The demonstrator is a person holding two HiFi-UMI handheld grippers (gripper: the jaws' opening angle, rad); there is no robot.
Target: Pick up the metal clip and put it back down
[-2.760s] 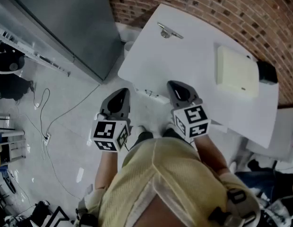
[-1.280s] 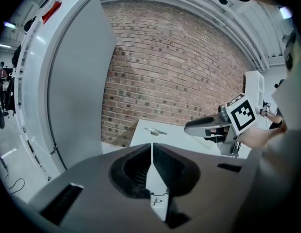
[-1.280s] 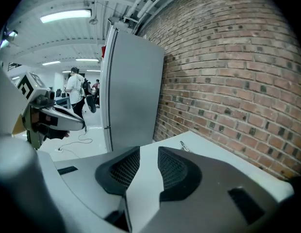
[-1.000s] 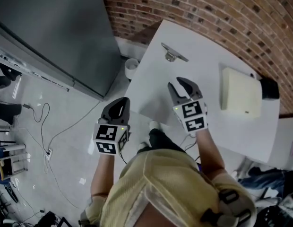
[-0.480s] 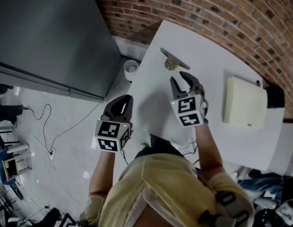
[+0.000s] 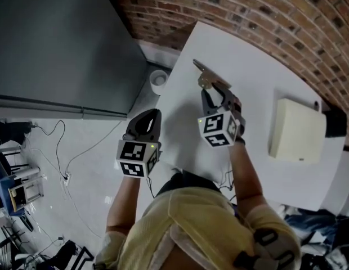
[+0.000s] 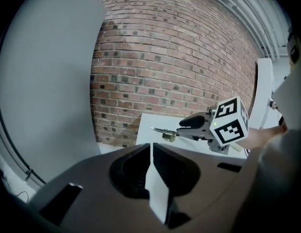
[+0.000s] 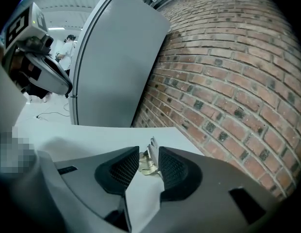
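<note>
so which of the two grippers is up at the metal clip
The right gripper: it reaches over the white table, jaws apart, the metal clip at their tips. The left gripper hangs beside the table, jaws together, empty.

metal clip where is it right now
In the head view the metal clip lies on the white table near its far edge by the brick wall, in the gap between the open jaws of the right gripper.

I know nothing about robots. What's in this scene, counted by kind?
Claws: 2 (left, right)
Metal clip: 1
Cream box: 1
White table: 1
Total: 5
</note>
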